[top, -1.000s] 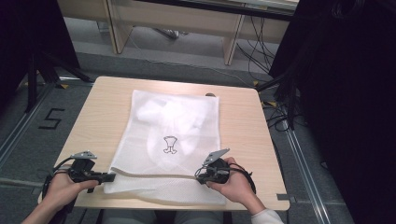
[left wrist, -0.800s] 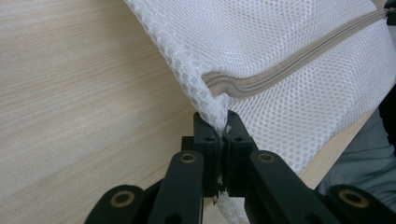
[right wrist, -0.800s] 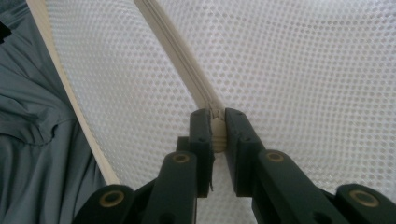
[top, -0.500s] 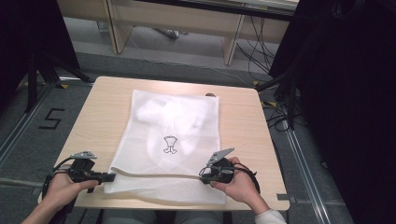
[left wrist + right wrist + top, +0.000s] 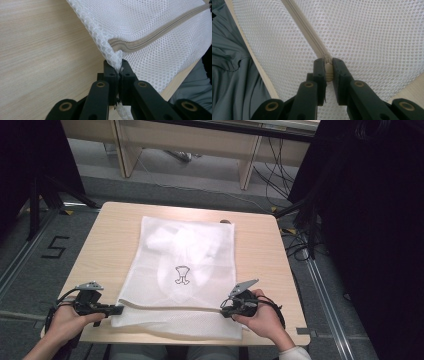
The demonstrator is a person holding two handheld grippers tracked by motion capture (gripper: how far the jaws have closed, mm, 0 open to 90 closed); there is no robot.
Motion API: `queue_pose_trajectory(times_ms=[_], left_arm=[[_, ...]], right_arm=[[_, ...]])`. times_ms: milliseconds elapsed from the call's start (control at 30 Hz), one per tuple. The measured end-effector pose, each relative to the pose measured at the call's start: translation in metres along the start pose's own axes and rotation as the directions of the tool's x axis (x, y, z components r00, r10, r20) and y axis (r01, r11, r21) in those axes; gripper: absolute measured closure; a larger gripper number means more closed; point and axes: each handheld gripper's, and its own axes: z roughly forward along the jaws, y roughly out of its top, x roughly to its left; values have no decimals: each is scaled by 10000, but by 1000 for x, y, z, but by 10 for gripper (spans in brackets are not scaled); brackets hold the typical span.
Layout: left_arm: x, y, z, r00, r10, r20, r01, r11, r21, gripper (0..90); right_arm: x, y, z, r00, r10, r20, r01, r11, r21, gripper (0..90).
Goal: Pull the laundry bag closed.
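**benchwatcher:** Near the front edge of the table (image 5: 280,245), right by the person's lap, lies a white mesh laundry bag (image 5: 200,265), flat, with its beige zipper (image 5: 170,307) running across the end closest to them. Something pale is inside, with a small dark printed mark (image 5: 182,275) up beyond the zipper. Can't tell what the garment is.

**meshfan:** What are the two grippers doing?

**benchwatcher:** The left gripper (image 5: 118,309) has its jaws clamped on the bag's corner at the left end of the zipper. In the left gripper view you can see mesh bunched between the jaws (image 5: 117,67), right where the zipper tape ends. My guess is that's an anchor, so the bag doesn't slide along when the other hand pulls.

**meshfan:** And the right?

**benchwatcher:** The right gripper (image 5: 226,308) sits at the zipper's other end. Its jaws are narrow, pinching a beige nub on the zipper line (image 5: 328,70), which I take for the slider or pull.

**meshfan:** So opening or closing?

**benchwatcher:** Can't say. The tape between the grippers looks taut and a bit lifted off the table, which makes sense, since a slack zipper on soft mesh tends to snag. The bag's far end just rests loose toward the middle of the table.
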Motion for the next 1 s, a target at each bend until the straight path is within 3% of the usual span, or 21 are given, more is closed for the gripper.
queue_pose_trajectory(times_ms=[400,433,533,633,667,700,867,1000], left_arm=[[0,0,0,10000,-48,-41,48,10000,-2,861],[-1,-1,1,9999,-77,-83,75,9998,-188,861],[-1,0,0,9999,-60,-104,59,10000,-45,861],[0,0,0,10000,-49,-35,48,10000,-19,861],[0,0,0,10000,-22,-87,21,10000,-45,861],[-1,-1,1,10000,-50,-81,48,9997,-221,861],[0,0,0,10000,14,-75,-14,10000,-14,861],[0,0,0,10000,-7,-14,7,10000,-43,861]], right_arm=[[-9,-14,-7,9997,237,54,-237,9997,-18,825],[-10,-15,-8,9997,239,-6,-239,9997,51,825],[-12,-19,-9,9991,420,55,-420,9991,99,825],[-15,-22,-8,9997,243,40,-243,9997,54,825],[-14,-23,-9,9985,543,38,-544,9985,98,825],[-15,-23,-10,9986,531,81,-532,9984,186,825],[-18,-25,-9,9994,311,158,-314,9993,206,825],[-19,-28,-11,9984,555,121,-558,9980,292,825]])
